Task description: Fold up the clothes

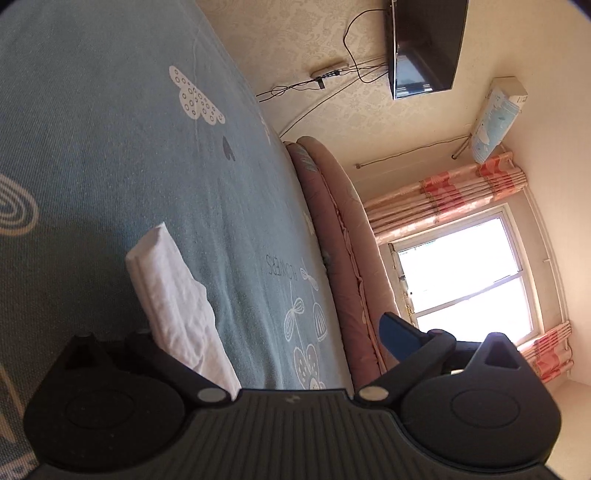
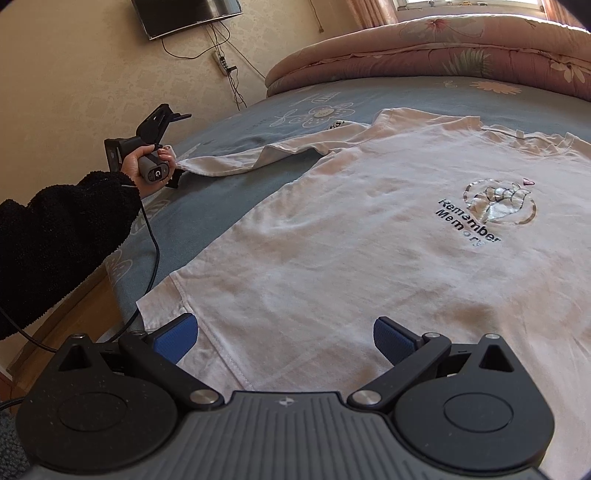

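A white T-shirt [image 2: 369, 236] with a "Remember Memory" print lies flat, front up, on the blue patterned bed sheet [image 2: 207, 206]. My right gripper [image 2: 286, 338] is open at the shirt's bottom hem, its blue pads [image 2: 177, 336] low on either side of the left corner. A hand in a black fleece sleeve [image 2: 62, 236] holds my left gripper [image 2: 177, 155] at the end of the shirt's left sleeve [image 2: 229, 162]. In the left wrist view the left gripper [image 1: 269, 332] is open. The sleeve [image 1: 177, 295] covers one finger, and the other blue pad [image 1: 399, 339] stands free.
A folded pink floral quilt [image 2: 443, 48] lies along the head of the bed. The bed's left edge [image 2: 122, 291] drops to a wooden floor [image 2: 70, 317]. The left gripper's cable [image 2: 155, 258] hangs over that edge. A wall TV [image 2: 184, 14] and a power strip [image 2: 221, 61] are behind.
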